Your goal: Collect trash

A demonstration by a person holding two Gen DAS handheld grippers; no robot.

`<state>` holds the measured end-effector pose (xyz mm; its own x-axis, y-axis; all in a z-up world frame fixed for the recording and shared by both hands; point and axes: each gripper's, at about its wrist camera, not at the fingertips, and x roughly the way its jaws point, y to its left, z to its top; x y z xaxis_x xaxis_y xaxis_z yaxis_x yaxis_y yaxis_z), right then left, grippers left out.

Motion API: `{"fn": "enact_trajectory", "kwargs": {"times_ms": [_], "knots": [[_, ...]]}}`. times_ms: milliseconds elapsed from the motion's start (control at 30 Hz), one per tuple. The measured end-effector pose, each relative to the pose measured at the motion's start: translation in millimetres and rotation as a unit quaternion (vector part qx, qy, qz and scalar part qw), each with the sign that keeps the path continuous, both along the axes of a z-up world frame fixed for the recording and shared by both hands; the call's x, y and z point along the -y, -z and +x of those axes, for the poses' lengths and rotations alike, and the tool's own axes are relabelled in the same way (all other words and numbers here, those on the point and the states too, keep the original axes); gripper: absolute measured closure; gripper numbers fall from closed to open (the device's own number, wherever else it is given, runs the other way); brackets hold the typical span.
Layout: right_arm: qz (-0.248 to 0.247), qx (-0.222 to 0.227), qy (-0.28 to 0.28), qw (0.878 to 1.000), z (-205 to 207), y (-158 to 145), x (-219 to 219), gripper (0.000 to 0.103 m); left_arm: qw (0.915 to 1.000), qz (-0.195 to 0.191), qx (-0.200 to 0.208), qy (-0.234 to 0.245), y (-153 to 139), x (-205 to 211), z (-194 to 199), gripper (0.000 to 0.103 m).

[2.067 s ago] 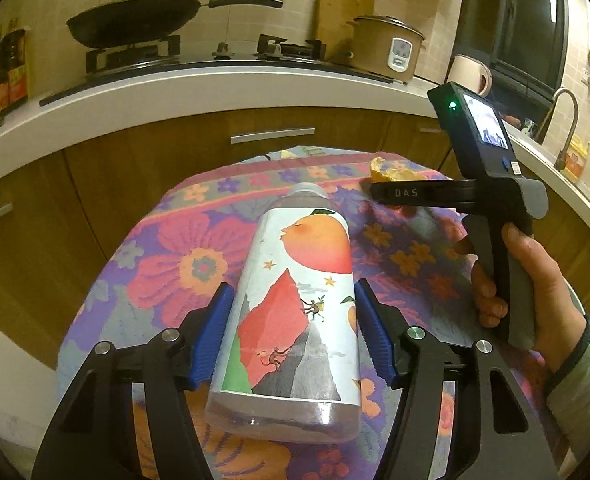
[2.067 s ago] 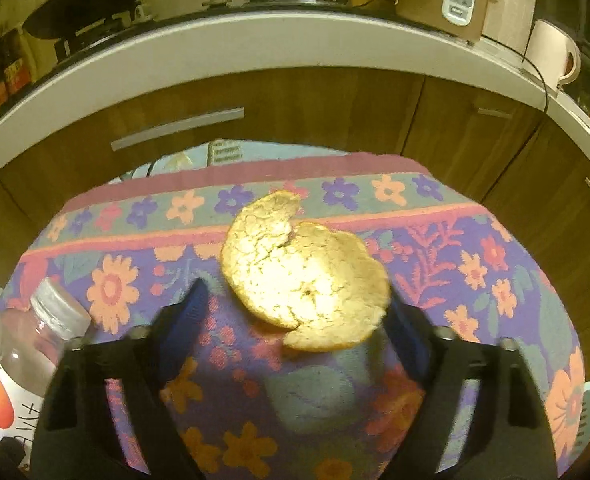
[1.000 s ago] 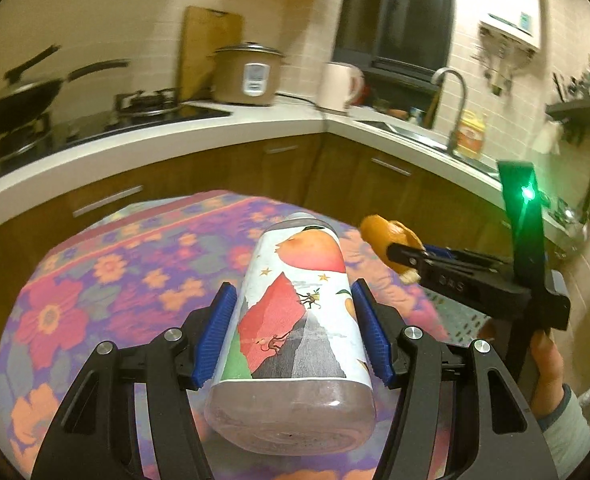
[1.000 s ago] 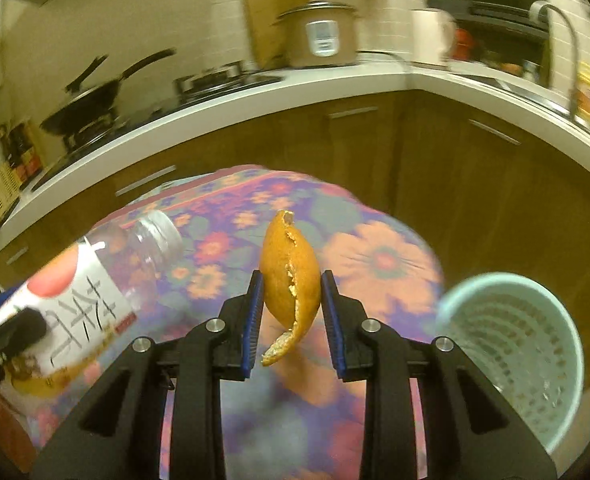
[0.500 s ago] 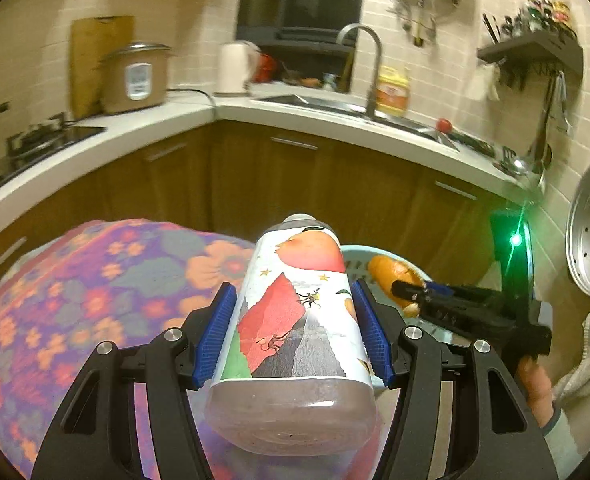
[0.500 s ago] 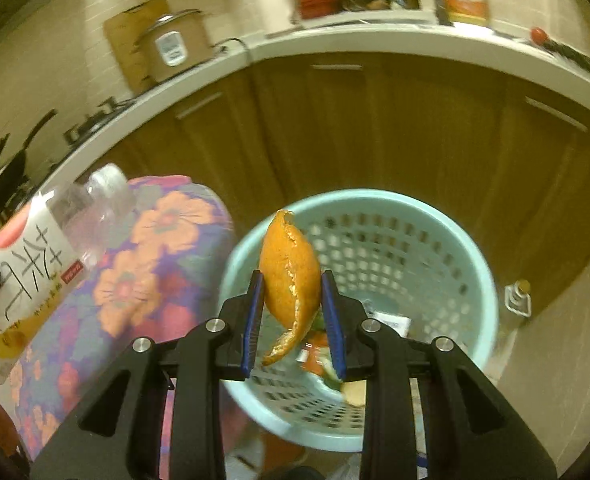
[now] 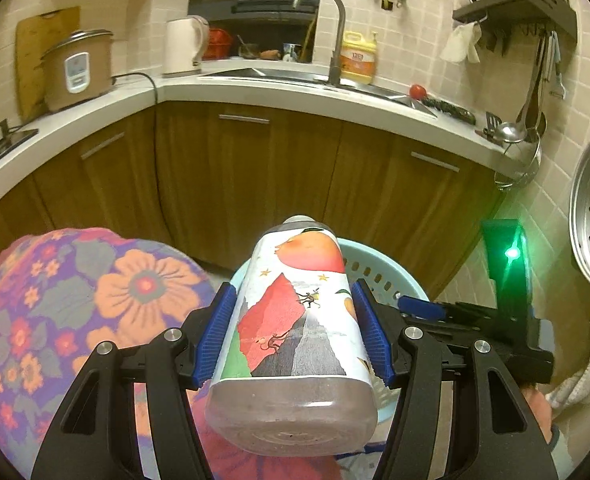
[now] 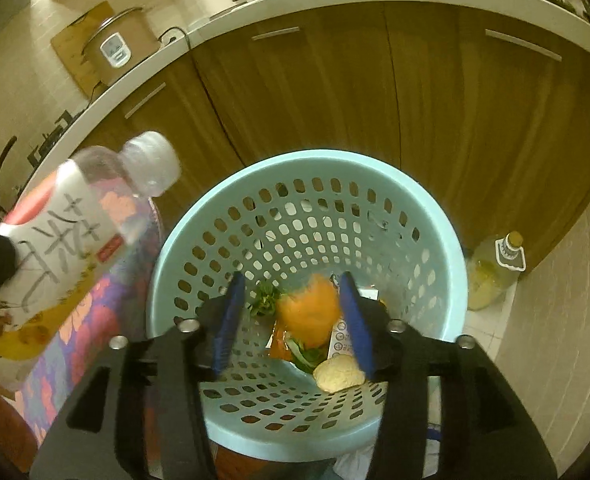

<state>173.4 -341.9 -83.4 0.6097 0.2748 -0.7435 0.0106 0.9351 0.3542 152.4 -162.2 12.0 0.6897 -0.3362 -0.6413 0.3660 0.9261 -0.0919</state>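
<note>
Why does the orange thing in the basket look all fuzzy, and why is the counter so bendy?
Right wrist view: the orange peel is smeared by motion blur, between the open right hand-held gripper and the basket bottom. Both views: the fisheye lens bows the counter. Left wrist view: the bottle is sharp; a green light glares.
</note>
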Motion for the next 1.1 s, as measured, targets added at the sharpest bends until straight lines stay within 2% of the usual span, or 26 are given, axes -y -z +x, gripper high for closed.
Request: {"fn": "enact_trajectory", "kwargs": {"times_ms": [167,233,433,867,1033,1100], "knots": [[0.01,0.002,0.009,1.0,-2.2,-1.8,12.2,0.054,0.9998,-0.007,-0.012,0.016,11.5,11.4,12.5,0.044],[0.011,0.004,0.011,1.0,-3.8,-3.2,15.3,0.054,0.9996,-0.006,-0.021,0.015,20.0,13.5,15.0,0.037],[0.007,0.014,0.006,1.0,-12.9,-11.0,13.5,0.054,0.9994,-0.009,-0.034,0.002,32.3,0.5,9.7,0.037],[-0.027,0.05,-0.019,0.998,-38.1,-39.3,-22.6,0.051,0.9984,-0.026,0.017,-0.048,10.3,-50.9,-36.2,0.031],[-0.042,0.066,-0.026,0.997,-48.1,-48.2,-36.8,0.051,0.9962,-0.013,0.04,-0.077,7.3,-68.8,-52.3,0.027],[-0.055,0.077,-0.026,0.995,-53.0,-53.9,-43.1,0.049,0.9914,0.011,0.066,-0.112,5.7,-74.2,-61.8,0.026]]}}
